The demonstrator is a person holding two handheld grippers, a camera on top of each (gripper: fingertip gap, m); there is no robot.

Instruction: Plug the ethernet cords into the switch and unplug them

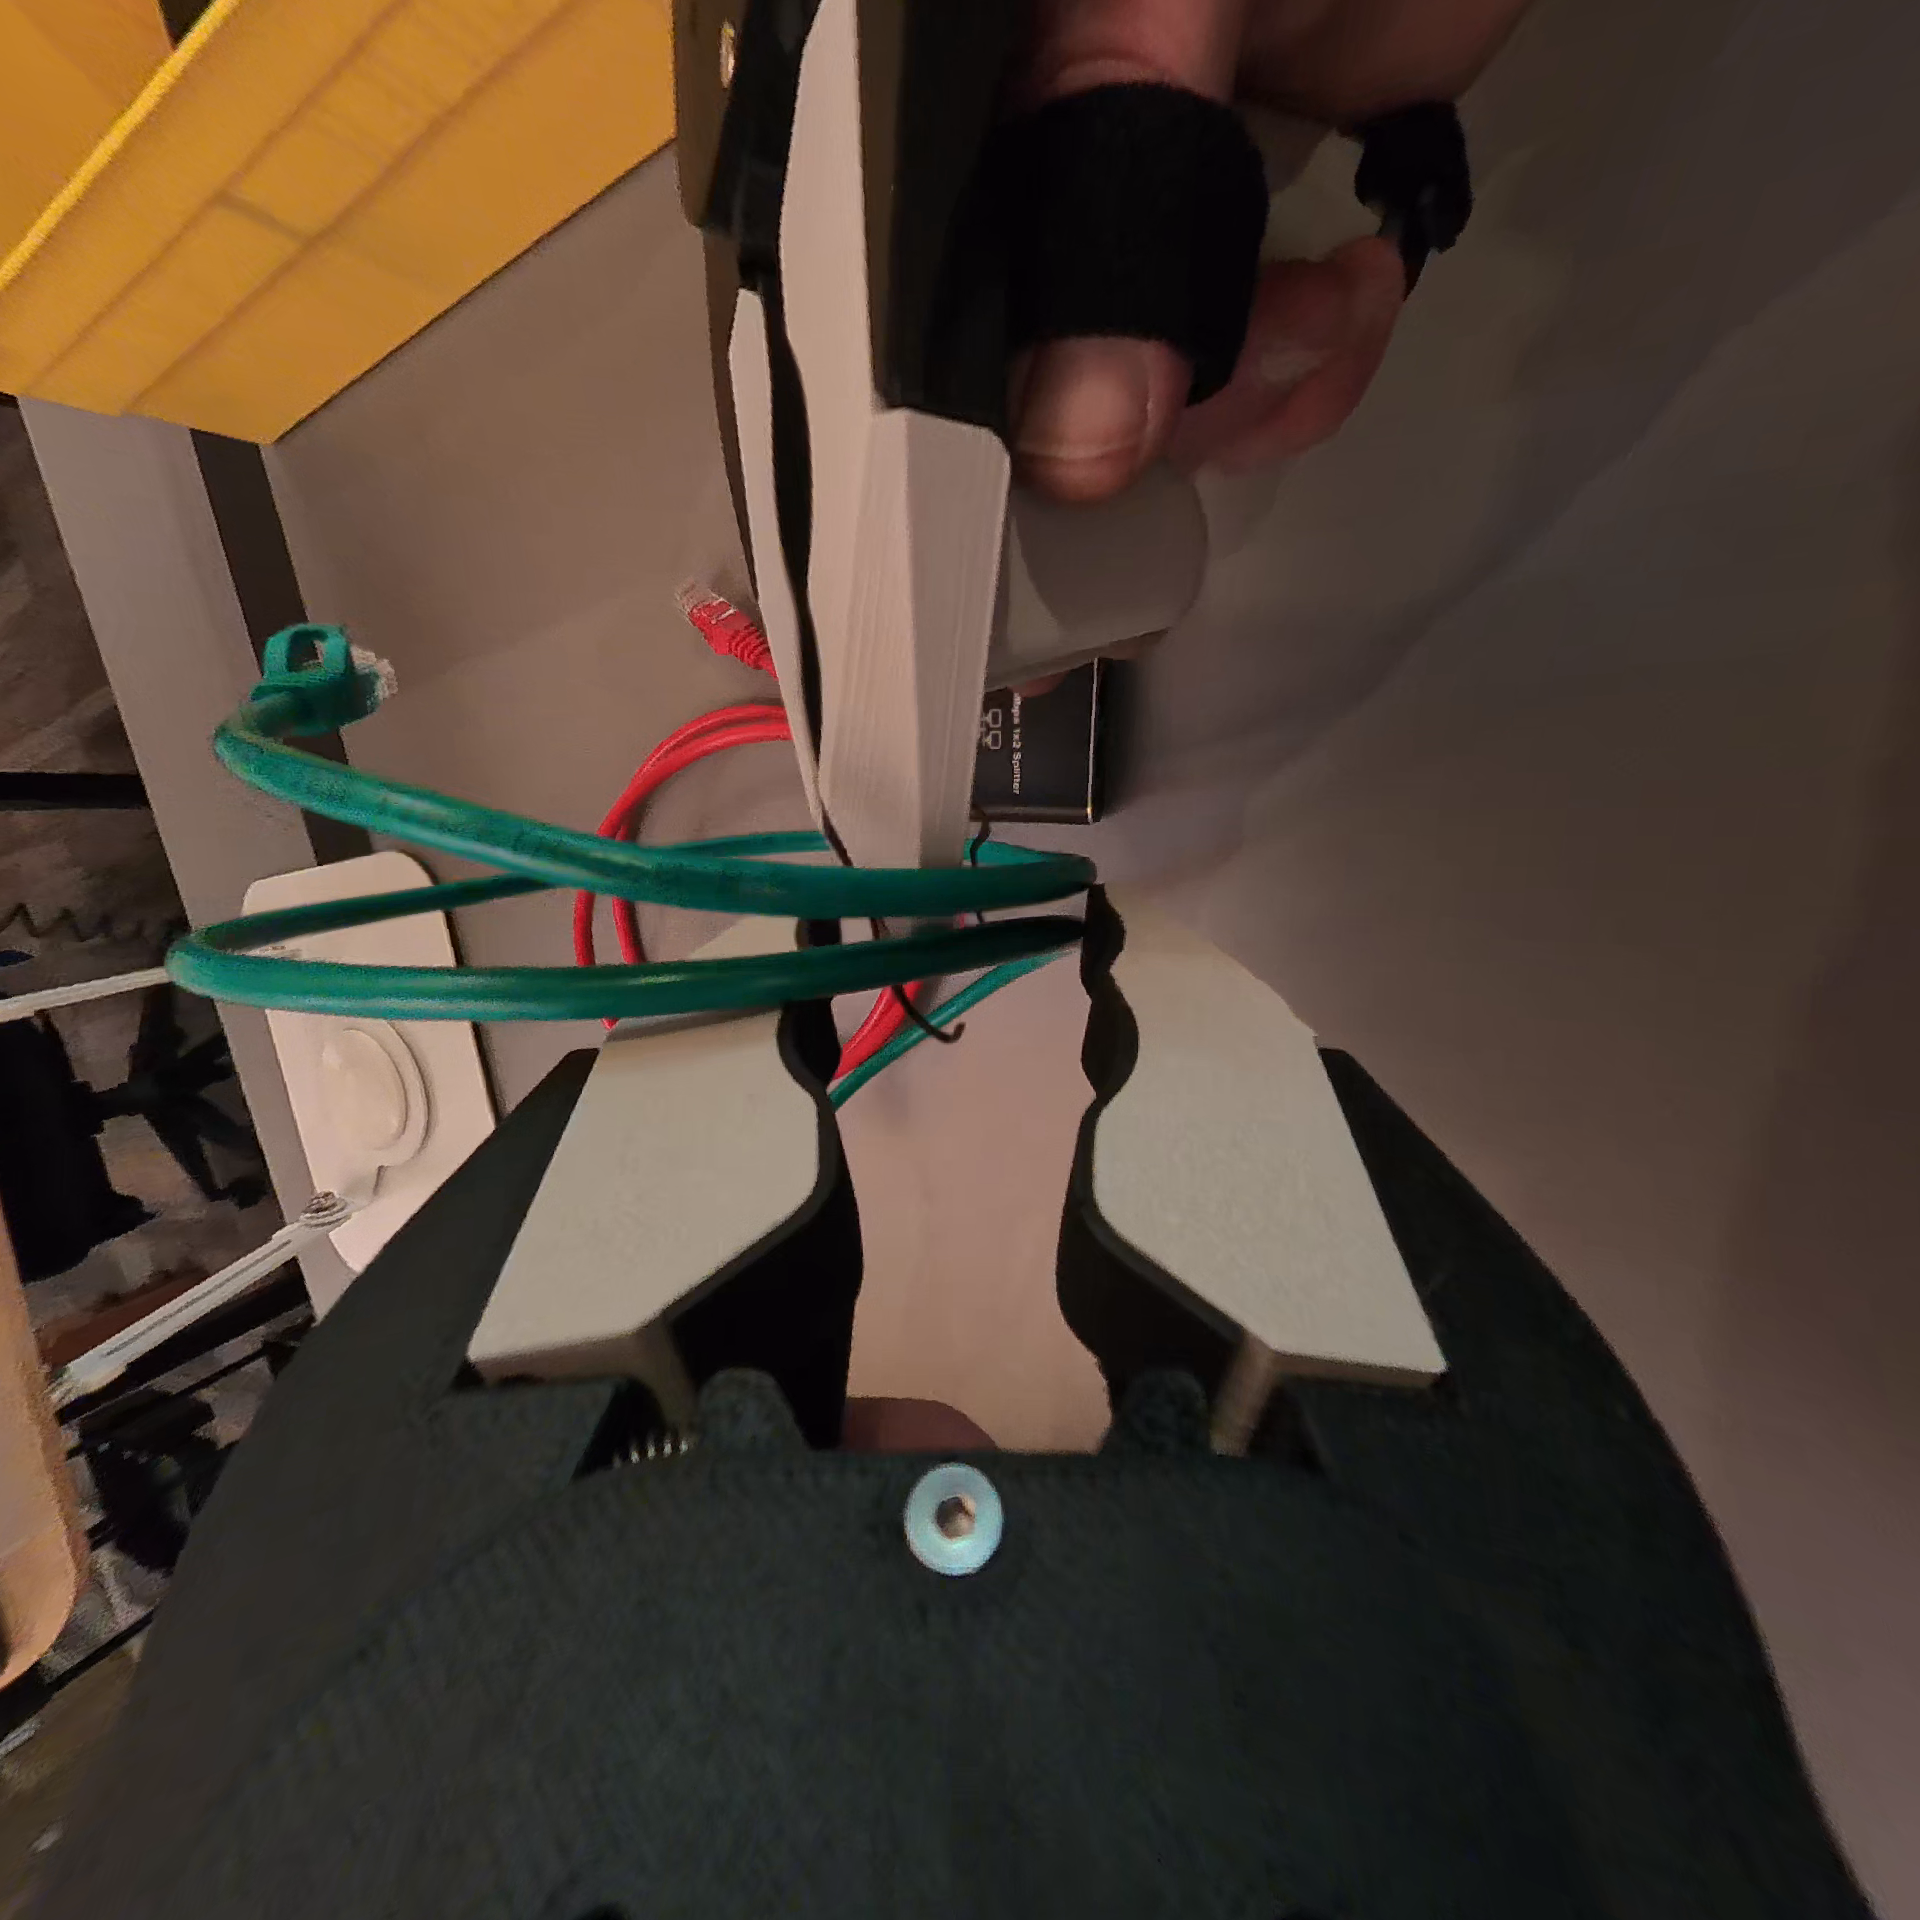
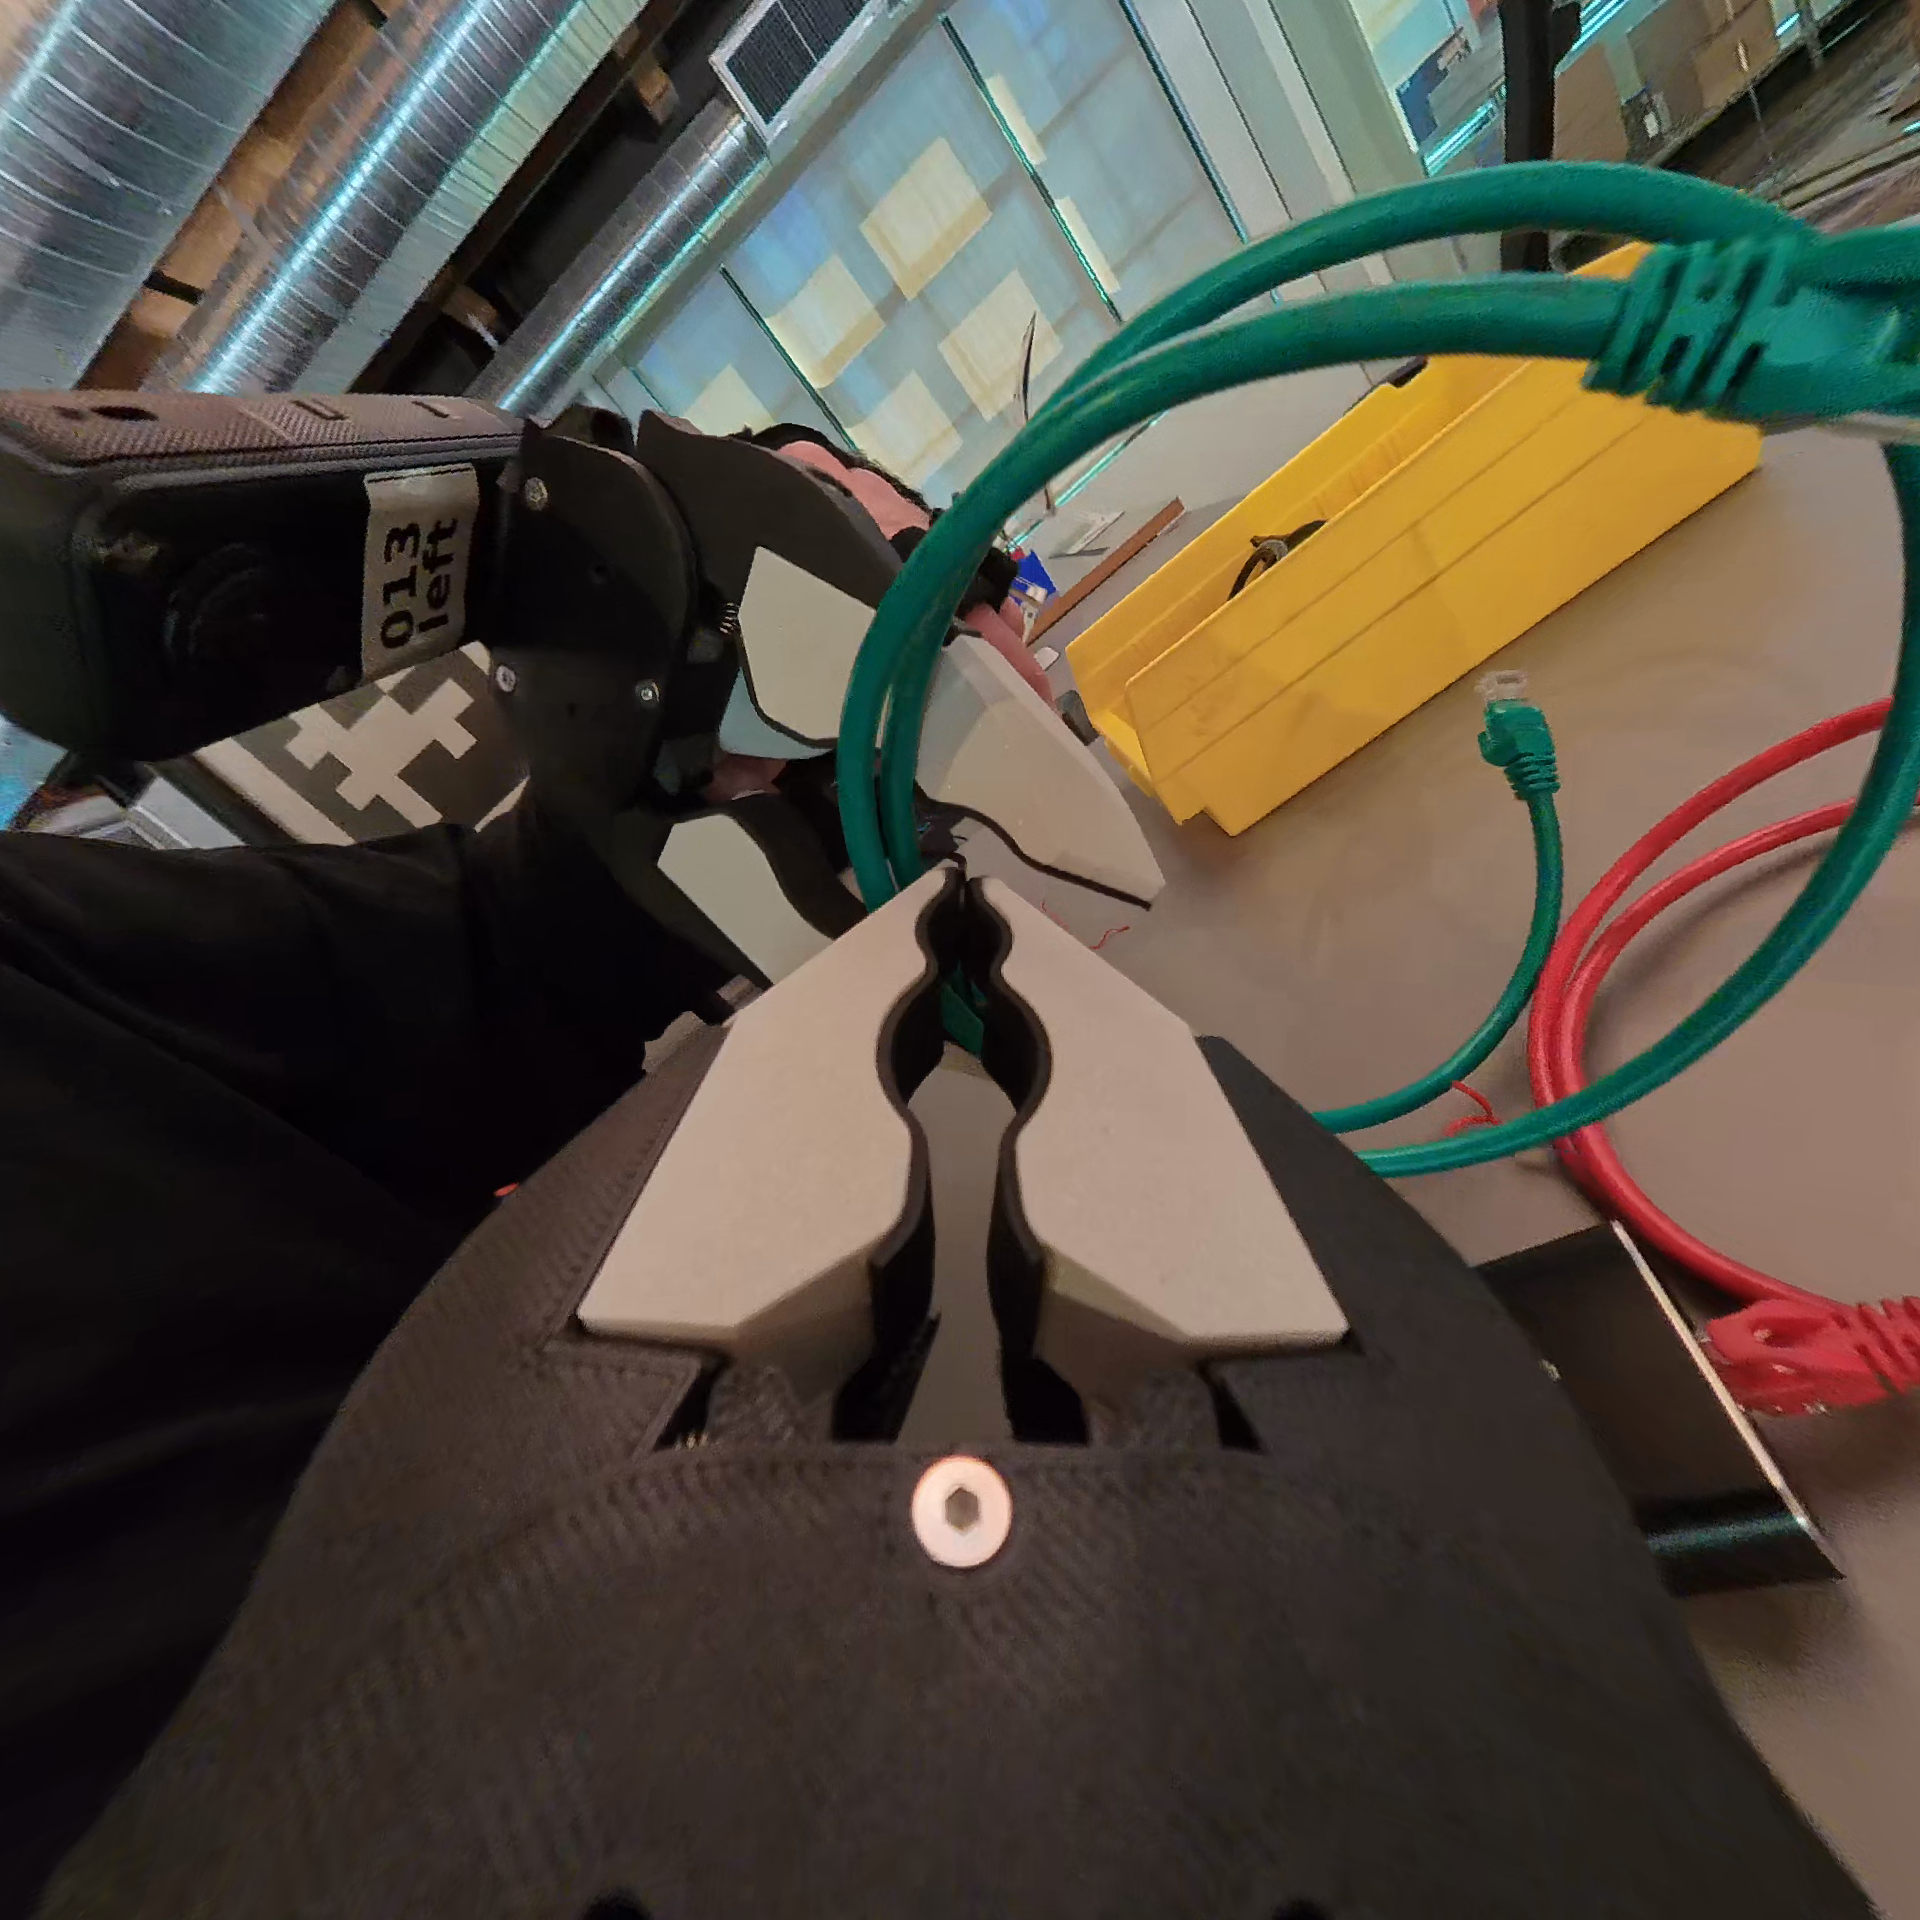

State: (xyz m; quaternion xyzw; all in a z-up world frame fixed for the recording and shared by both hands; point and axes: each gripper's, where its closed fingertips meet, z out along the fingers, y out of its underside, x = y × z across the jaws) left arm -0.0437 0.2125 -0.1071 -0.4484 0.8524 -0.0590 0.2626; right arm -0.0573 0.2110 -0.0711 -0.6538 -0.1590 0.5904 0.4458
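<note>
The green ethernet cord (image 1: 623, 862) hangs in a coil in the air. My right gripper (image 2: 961, 883) is shut on the coil's strands; in the left wrist view it comes down from above (image 1: 862, 821). My left gripper (image 1: 956, 925) is open, with the green coil running across between its fingertips. One green plug (image 1: 322, 675) sticks up free; another lies on the table (image 2: 1517, 748). The black switch (image 2: 1662, 1403) lies on the table with a red plug (image 2: 1808, 1361) at its face. The red cord (image 1: 644, 790) loops on the table, its other plug (image 1: 727, 623) loose.
A yellow bin (image 2: 1403, 623) stands on the brown table (image 2: 1351, 935) behind the cords. A white oval-topped object (image 1: 364, 1039) sits at the table's edge. A person's hand (image 1: 1122, 364) holds the right gripper, and a dark sleeve (image 2: 260, 1039) fills the left of the right wrist view. The tips of both grippers are at nearly the same place.
</note>
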